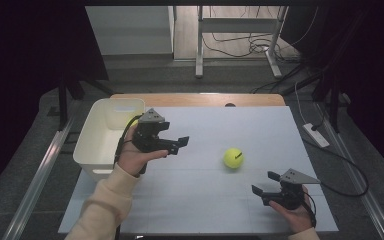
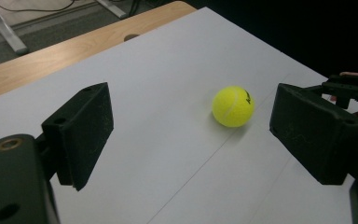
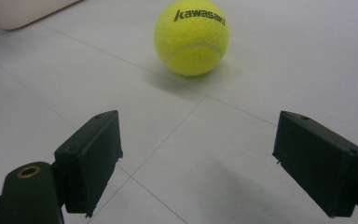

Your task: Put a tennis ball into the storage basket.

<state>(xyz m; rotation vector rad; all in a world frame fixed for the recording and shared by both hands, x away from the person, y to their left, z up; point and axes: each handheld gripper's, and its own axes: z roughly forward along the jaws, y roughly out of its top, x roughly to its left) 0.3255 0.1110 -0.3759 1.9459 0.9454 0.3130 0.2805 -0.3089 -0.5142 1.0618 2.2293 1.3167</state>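
We see a yellow tennis ball point(image 1: 233, 158) resting on the white table point(image 1: 215, 200), right of centre. Our left gripper point(image 1: 179, 144) hovers beside the white bin point(image 1: 100, 145), jaws wide; our right gripper point(image 1: 265, 183), near right, also gapes, empty.

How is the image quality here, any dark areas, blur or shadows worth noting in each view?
High view: dim, sides nearly black, the ball small and soft. Left gripper view: top right corner black, the ball fairly sharp, the near jaws soft. Right gripper view: evenly lit, the ball sharp enough to read its print, with a soft shadow in front of it.
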